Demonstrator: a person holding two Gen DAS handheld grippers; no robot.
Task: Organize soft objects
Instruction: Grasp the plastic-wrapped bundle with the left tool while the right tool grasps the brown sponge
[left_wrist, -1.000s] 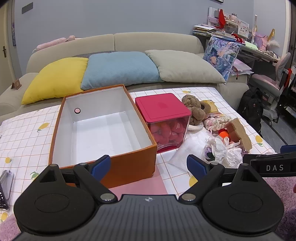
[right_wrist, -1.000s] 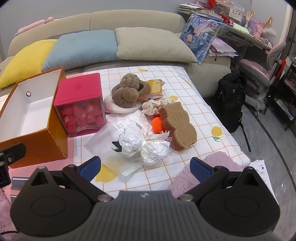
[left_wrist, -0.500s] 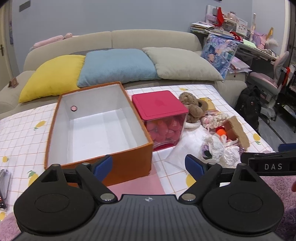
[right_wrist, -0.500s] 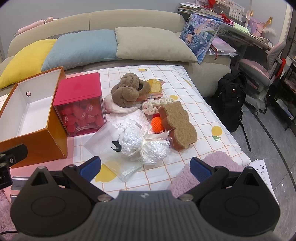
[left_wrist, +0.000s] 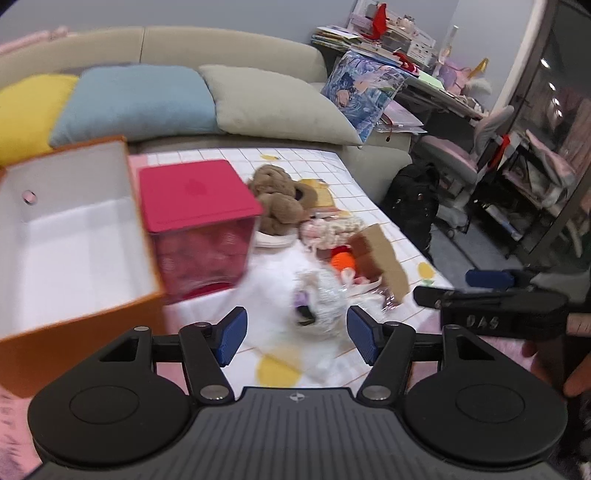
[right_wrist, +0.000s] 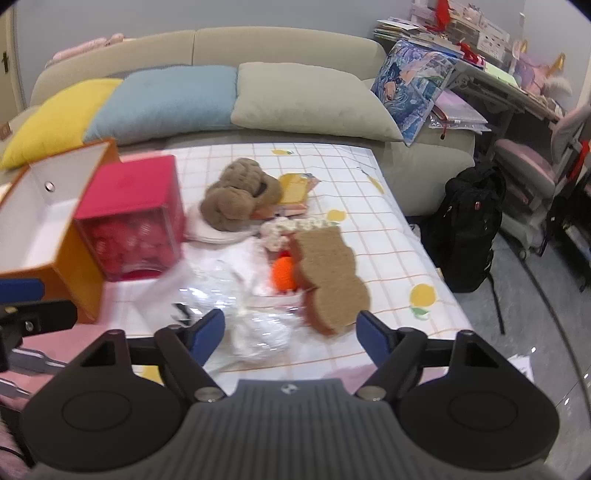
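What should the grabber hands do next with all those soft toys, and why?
Probably ease the right gripper forward onto the crinkly clear-wrapped bundle. Its jaws are open and empty, the bundle lies nearest them, and the orange cardboard box stands open and empty. The left gripper is open too.

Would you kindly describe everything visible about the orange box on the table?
The orange box is a rectangular, lidless carton, seemingly cardboard, orange outside and white inside, with a small round hole in its far wall. It stands upright on the checked tablecloth, open side up, and the visible part of its interior is bare. The pink-lidded container stands close against its right side; contact is unclear.
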